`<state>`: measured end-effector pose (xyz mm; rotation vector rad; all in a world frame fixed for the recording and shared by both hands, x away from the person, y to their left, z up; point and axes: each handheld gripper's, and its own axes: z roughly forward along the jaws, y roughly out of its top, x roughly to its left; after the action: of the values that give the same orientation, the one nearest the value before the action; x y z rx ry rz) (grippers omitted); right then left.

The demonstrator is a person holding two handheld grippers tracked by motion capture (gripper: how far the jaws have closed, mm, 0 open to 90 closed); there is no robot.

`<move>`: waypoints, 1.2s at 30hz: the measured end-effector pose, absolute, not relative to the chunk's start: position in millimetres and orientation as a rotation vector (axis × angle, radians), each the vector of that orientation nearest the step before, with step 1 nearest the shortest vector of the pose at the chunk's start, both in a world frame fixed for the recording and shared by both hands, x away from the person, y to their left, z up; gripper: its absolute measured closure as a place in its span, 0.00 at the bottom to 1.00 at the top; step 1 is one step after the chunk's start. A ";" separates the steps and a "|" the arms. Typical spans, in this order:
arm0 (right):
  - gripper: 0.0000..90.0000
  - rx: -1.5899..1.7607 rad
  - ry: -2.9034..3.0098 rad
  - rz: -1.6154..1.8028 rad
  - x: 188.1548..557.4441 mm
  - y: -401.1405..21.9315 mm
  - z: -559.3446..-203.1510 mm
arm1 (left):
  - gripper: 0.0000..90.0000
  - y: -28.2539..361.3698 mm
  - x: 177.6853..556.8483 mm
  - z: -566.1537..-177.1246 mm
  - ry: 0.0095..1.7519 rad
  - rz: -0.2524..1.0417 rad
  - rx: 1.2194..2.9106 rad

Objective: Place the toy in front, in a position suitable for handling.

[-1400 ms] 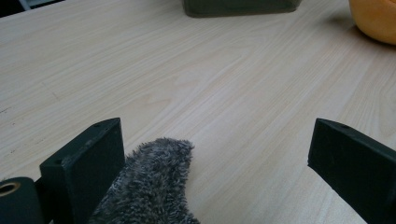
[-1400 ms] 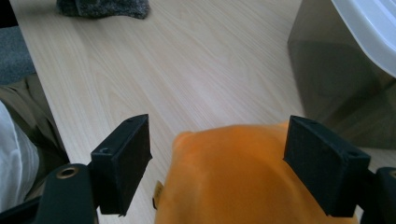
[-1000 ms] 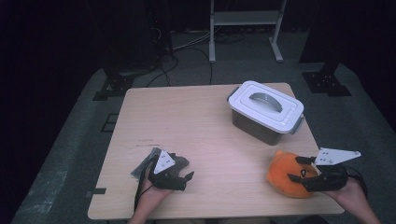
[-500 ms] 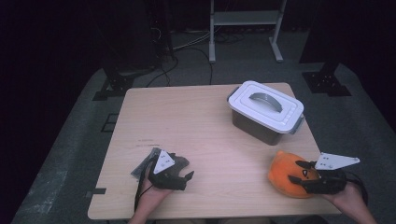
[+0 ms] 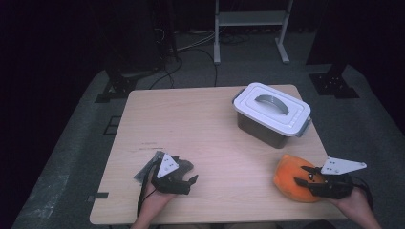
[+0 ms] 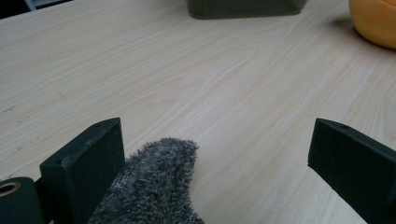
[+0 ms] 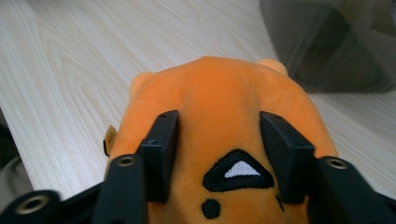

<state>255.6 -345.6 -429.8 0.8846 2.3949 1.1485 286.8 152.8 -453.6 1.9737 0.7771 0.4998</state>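
An orange plush toy (image 5: 288, 180) lies at the table's front right. My right gripper (image 5: 303, 176) reaches over it from the right. In the right gripper view the plush (image 7: 224, 93) bulges between the jaws, and both pads (image 7: 161, 140) press into its sides. The jaws of the right gripper (image 7: 219, 121) have just been closing around it. My left gripper (image 5: 192, 173) rests at the front left, jaws wide apart. A grey fuzzy cloth (image 6: 159, 182) lies on the wood between the jaws of the left gripper (image 6: 215, 135), close to one of them. That cloth (image 5: 186, 165) peeks out beside the gripper.
A grey lidded box with a handle (image 5: 272, 114) stands at the back right of the wooden table (image 5: 191, 119); its wall is near the plush (image 7: 327, 46). The box's base (image 6: 243, 8) and the plush (image 6: 376, 18) lie far ahead of the left gripper.
The right gripper's jaws have drawn in onto the orange plush. The left gripper has kept still.
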 end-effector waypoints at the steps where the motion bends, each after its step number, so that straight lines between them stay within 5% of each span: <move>1: 0.59 0.888 2.399 1.138 255.3 -345.1 -428.8 | 0.03 152.9 286.9 -453.8 0.779 0.499 1.973; 6: 0.69 0.879 2.379 1.180 254.0 -347.9 -426.8 | 0.03 154.5 287.5 -453.7 0.782 0.503 1.974; 23: 0.75 0.777 2.402 1.263 254.4 -337.7 -390.7 | 0.03 159.9 288.5 -450.8 0.790 0.509 1.963; 36: 0.74 0.478 2.473 1.382 270.3 -263.6 -350.9 | 0.04 173.0 289.9 -446.7 0.819 0.525 1.937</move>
<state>270.3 -263.6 -350.9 0.4783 2.4730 1.3822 289.9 173.0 -446.7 1.9372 0.8193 0.5248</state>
